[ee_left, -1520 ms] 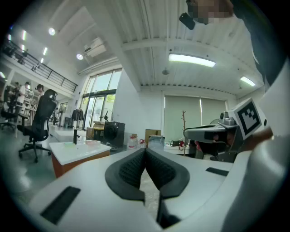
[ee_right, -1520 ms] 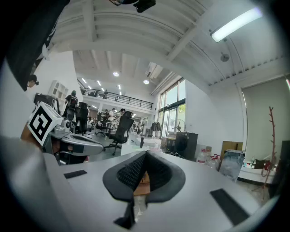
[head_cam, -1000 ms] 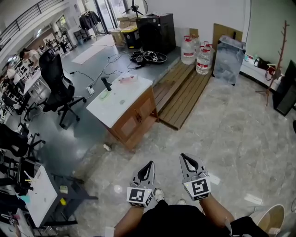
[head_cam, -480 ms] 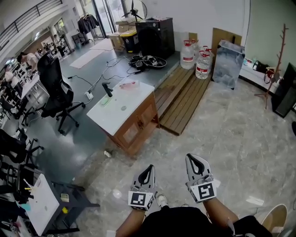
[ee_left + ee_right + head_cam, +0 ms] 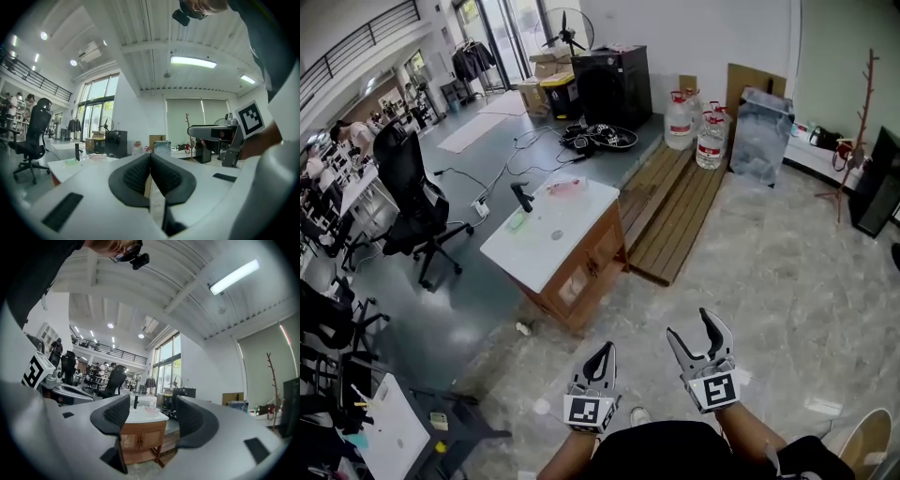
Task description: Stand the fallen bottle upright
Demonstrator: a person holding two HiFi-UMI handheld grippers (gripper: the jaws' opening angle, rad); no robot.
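At the far left stands a black office chair (image 5: 411, 178), well apart from everything the task concerns. Right of it, in the middle of the room, is the table (image 5: 546, 234), a white top on a wooden cabinet. On the table's left edge a slim black thing (image 5: 522, 197) stands upright, with a small green item (image 5: 517, 221) just near of it. Toward the table's far end lies a pale pinkish shape that I take to be the bottle (image 5: 565, 186), flat on its side. It is too small here to be sure of its form.

Near the person, well short of the table, the left claw (image 5: 605, 349) is carried level with its jaws pressed together and nothing between them; the left gripper view shows the same meeting pads (image 5: 150, 176). To its right the right claw (image 5: 690, 324) is opening, its jaws about half apart and empty. In the right gripper view (image 5: 152, 418) only the distant table (image 5: 140, 439) shows through the gap.

Further right lie a wooden platform (image 5: 670, 202) and water jugs (image 5: 680, 117), and at the far right a coat stand (image 5: 861, 122).

By my reading this is the approach: nothing is grasped yet. The next move calls for closing the distance to the table and bringing the open right claw around the bottle's body so it can be tipped onto its base.
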